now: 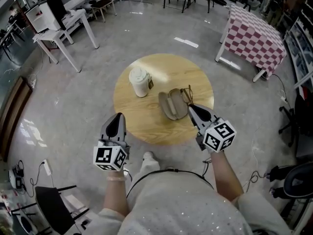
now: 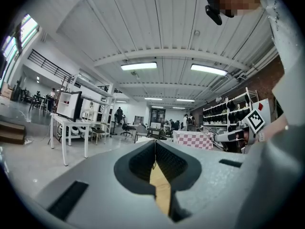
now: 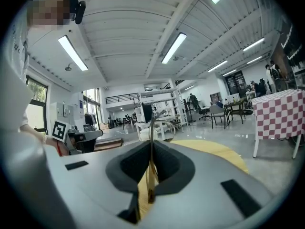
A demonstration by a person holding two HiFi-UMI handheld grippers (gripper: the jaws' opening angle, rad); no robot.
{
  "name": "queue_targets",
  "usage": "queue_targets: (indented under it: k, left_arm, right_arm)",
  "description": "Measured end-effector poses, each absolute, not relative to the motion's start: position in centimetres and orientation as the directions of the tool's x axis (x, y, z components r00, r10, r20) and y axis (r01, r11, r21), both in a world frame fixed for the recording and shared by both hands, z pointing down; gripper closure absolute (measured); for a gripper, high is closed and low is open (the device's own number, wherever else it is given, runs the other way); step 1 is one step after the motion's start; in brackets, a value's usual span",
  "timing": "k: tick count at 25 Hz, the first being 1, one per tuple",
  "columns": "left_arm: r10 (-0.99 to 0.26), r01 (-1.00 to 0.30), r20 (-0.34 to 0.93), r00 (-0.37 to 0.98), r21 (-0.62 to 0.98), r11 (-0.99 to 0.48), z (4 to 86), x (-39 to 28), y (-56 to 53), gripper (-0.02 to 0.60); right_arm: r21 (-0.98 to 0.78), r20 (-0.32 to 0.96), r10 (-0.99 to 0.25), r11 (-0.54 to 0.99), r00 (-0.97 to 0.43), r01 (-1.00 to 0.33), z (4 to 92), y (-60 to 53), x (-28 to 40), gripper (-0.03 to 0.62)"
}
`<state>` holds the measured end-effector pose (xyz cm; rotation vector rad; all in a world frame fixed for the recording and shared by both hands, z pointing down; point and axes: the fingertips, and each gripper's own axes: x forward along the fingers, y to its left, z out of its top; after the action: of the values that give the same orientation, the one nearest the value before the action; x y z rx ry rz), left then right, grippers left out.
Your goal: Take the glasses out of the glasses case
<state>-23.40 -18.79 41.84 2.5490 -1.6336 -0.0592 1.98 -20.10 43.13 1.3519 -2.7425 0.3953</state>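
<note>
The right gripper (image 1: pixel 192 108) pinches the glasses (image 1: pixel 187 93) by their thin frame, holding them at the open case (image 1: pixel 171 105), toward the right edge of the table (image 1: pixel 142 129), likely to lift them clear. The left gripper (image 1: pixel 116 124) hangs closed and empty.

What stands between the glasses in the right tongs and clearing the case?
Nothing visible. The right tongs are shut on the glasses at the right edge of the open glasses case. The lidded cup stands apart to its left, and the left tongs hang shut, off to the side.
</note>
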Motion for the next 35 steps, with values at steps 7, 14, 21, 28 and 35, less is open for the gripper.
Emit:
queue_targets:
  k: [7,14,21,28,35]
  left_arm:
    - [-0.910,-0.906,0.026,0.413,0.109,-0.408,41.7,-23.1,-18.7,0.575]
    - [-0.913,-0.909,0.021,0.408,0.104,-0.404,41.5,-22.9,-18.8,0.575]
    - [-0.917,-0.913,0.021,0.399,0.100,-0.395,41.3,-23.2,-18.6,0.575]
    - [-0.919,-0.916,0.019,0.393,0.099,-0.389,41.5,-23.1,-18.4,0.575]
    - [-0.922,-0.918,0.018,0.387,0.097,-0.384,41.5,-23.0,-18.3,0.575]
  right_arm:
    - [-0.194,0.137,-0.773,0.592,-0.620,-0.782,42.5,-20.1,2.4,0.577]
    - [-0.181,0.125,-0.774,0.598,-0.621,-0.781,42.1,-20.2,2.7,0.577]
    - [-0.171,0.110,-0.775,0.603,-0.623,-0.780,41.5,-20.1,2.7,0.577]
    - [-0.169,0.100,-0.778,0.602,-0.621,-0.781,41.6,-20.1,2.9,0.577]
    - [-0.178,0.085,-0.781,0.599,-0.619,-0.781,41.3,-20.1,3.4,0.577]
